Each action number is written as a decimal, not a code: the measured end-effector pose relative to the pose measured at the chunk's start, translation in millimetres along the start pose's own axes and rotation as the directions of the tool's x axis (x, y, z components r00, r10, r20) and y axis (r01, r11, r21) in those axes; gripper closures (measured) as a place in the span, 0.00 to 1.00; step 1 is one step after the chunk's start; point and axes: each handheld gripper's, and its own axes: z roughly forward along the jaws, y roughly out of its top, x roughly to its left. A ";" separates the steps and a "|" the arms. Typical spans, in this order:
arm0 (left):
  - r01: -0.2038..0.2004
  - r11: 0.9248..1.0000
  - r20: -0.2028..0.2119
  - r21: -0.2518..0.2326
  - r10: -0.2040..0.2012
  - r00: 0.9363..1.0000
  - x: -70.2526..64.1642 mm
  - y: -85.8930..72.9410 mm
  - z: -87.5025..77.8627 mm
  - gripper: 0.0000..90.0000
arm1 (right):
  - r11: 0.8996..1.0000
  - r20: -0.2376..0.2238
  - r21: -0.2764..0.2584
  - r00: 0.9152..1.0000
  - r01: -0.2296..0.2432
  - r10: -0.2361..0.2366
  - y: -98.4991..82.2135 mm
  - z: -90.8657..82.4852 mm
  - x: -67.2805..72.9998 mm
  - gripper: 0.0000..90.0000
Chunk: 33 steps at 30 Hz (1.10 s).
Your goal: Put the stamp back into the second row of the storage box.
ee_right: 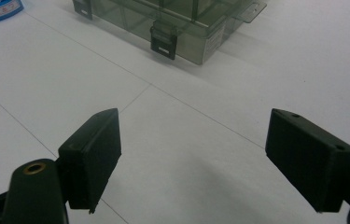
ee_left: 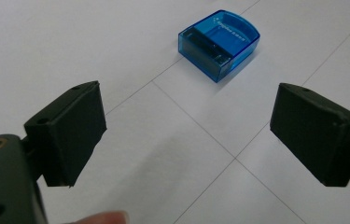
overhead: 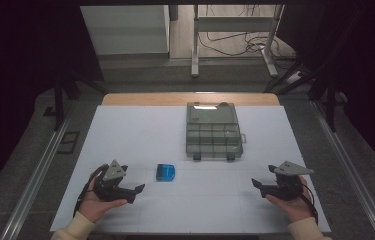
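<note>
The small blue box [overhead: 165, 172] is parked flat on the white worktop [overhead: 140, 135], just ahead of the left gripper [overhead: 136, 190] and not touched by it. That gripper's fingers [ee_left: 70, 133] are spread wide with nothing held. The right gripper [overhead: 256, 186] is kept well apart, spread wide too and holding nothing, aimed toward the clear compartment case [overhead: 212, 131] (lid closed, latches facing the person).

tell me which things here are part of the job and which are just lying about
Part of the job:
- small blue box, on the table just ahead of the open left gripper
- clear compartment case, lid shut, ahead of the open right gripper

Just lying about:
- metal stand on the floor beyond the table
- loose cables beneath it
</note>
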 end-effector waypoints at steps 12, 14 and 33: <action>-0.053 0.998 0.042 0.023 0.052 0.998 -0.8 34.7 -13.0 0.12 | 1.000 0.008 -0.011 1.000 -0.013 0.013 -0.3 -1.4 -2.0 0.20; -0.066 0.997 0.054 0.030 0.065 0.996 -2.9 40.7 -12.0 0.12 | 1.000 0.008 -0.011 1.000 -0.012 0.012 -0.2 -1.3 -2.4 0.20; -0.186 0.976 0.155 0.114 0.167 0.974 -16.0 91.2 13.3 0.12 | 1.000 0.012 0.008 1.000 -0.007 0.007 -1.6 0.8 -2.5 0.20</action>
